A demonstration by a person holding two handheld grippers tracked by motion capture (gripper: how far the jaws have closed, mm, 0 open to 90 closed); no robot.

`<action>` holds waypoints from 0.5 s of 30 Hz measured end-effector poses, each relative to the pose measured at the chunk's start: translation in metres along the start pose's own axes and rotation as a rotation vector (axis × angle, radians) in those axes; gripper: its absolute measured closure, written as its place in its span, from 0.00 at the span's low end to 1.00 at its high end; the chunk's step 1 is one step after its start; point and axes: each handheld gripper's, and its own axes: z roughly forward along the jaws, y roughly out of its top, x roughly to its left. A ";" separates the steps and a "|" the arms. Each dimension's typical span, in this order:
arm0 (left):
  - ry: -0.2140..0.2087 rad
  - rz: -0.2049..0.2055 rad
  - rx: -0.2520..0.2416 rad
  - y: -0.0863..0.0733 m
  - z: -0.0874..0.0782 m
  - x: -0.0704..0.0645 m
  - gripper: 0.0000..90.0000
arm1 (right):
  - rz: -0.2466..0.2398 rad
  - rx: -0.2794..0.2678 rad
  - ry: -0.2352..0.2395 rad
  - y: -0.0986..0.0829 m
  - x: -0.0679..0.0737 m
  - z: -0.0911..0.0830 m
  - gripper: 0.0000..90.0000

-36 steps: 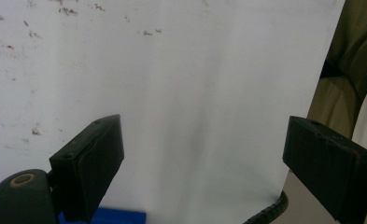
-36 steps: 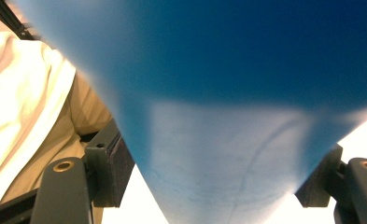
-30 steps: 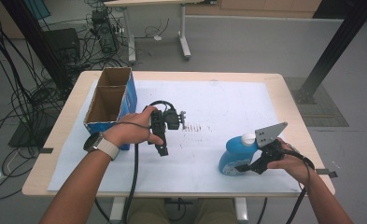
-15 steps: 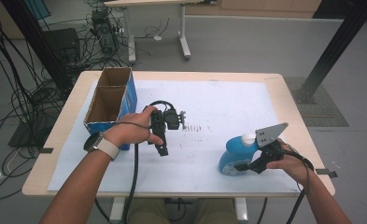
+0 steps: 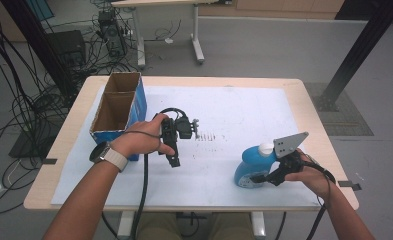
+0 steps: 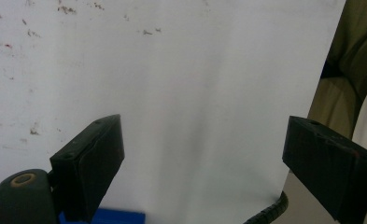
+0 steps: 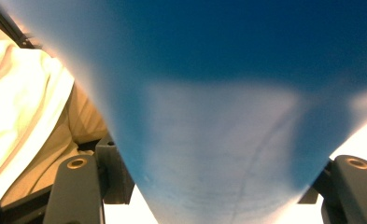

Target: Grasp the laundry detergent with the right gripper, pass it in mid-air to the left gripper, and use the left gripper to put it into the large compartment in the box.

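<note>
A blue bottle (image 5: 252, 162) with a white cap (image 5: 266, 148) stands at the front right of the table. My right gripper (image 5: 258, 176) is closed around its lower body, and in the right gripper view the blue bottle (image 7: 218, 102) is wedged between the jaws of my right gripper (image 7: 214, 186). My left gripper (image 5: 183, 145) hovers over the middle of the table, held from the left by a hand with a watch. It points down at the white paper (image 6: 186, 84), and my left gripper (image 6: 200, 140) is wide open with nothing between the jaws.
A blue cardboard box (image 5: 140, 107) with two open compartments stands at the table's left side. White paper (image 5: 244, 110) covers most of the tabletop. Cables trail from both grippers over the front edge.
</note>
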 end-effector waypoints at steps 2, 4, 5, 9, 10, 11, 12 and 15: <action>0.000 0.000 0.000 0.000 0.000 0.000 0.14 | -0.001 -0.001 0.002 0.000 0.000 0.000 0.38; 0.001 -0.002 -0.001 0.000 0.000 0.000 0.14 | -0.001 -0.001 0.004 0.000 0.000 0.001 0.39; 0.000 -0.002 0.000 0.000 0.000 0.000 0.14 | 0.003 -0.006 0.004 -0.001 0.000 0.001 0.39; 0.000 0.000 -0.001 0.000 0.000 0.000 0.14 | 0.009 -0.013 0.006 -0.002 -0.001 0.001 0.39; 0.000 0.000 0.001 0.000 0.000 0.000 0.14 | 0.010 -0.013 0.007 -0.002 -0.001 0.001 0.39; 0.000 -0.002 -0.003 0.000 0.000 0.000 0.14 | 0.010 -0.014 0.007 -0.002 -0.001 0.001 0.39; 0.001 -0.001 -0.003 0.000 0.000 0.000 0.14 | 0.010 -0.016 0.007 -0.002 -0.001 0.001 0.39; -0.001 -0.002 -0.002 0.000 0.000 0.000 0.14 | 0.012 -0.023 0.005 -0.003 -0.001 0.001 0.40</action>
